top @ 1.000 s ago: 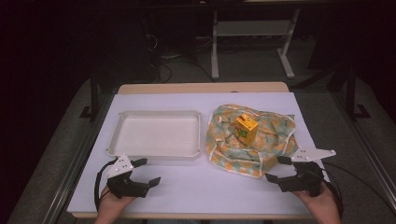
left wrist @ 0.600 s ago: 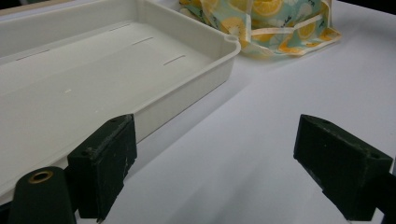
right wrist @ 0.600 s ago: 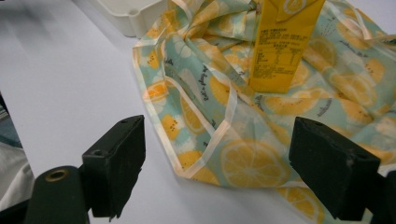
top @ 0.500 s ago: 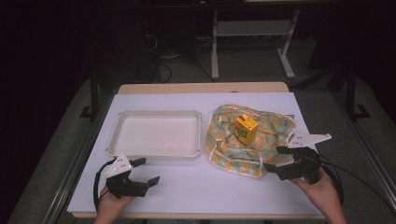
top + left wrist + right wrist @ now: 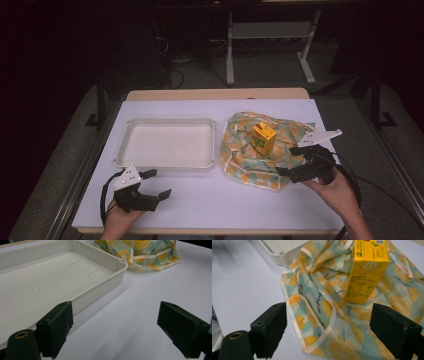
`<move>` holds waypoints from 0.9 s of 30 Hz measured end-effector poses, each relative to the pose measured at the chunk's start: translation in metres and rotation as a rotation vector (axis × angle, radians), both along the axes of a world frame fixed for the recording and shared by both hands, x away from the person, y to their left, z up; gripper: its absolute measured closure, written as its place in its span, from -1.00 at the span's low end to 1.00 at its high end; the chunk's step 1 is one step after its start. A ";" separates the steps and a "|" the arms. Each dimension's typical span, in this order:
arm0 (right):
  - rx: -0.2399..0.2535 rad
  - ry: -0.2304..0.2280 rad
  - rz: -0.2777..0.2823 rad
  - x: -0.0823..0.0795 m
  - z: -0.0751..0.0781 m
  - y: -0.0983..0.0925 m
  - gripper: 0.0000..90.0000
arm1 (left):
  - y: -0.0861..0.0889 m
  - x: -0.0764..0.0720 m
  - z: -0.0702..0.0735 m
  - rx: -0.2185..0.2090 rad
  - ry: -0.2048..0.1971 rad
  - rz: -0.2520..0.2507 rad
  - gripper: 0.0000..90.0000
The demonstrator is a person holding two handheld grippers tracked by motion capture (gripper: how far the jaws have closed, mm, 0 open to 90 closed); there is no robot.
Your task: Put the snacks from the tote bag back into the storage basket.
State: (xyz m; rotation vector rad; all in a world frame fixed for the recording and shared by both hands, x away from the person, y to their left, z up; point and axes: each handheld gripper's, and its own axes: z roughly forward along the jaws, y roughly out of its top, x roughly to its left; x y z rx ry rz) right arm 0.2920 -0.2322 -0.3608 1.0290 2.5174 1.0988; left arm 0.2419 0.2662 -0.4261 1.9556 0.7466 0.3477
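A yellow juice carton [image 5: 263, 138] stands upright on a crumpled lemon-print cloth [image 5: 250, 162] at the desk's [image 5: 215, 205] right half. The right gripper [image 5: 294, 160], jaws just opening and holding nothing, hovers over the cloth's near right edge. A white tray [image 5: 170, 145] lies left. The left gripper [image 5: 156, 184], jaws apart, rests near the front left corner. Dark floor surrounds.
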 end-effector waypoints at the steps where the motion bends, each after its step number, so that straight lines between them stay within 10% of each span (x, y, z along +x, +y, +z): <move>1: -0.004 -0.009 0.004 0.002 0.003 0.002 -0.69 | 0.000 0.000 0.000 0.001 0.000 -0.002 -0.71; 27: -0.052 0.034 0.008 0.042 0.015 0.020 -0.69 | -0.001 0.000 0.000 0.000 0.001 -0.006 -0.71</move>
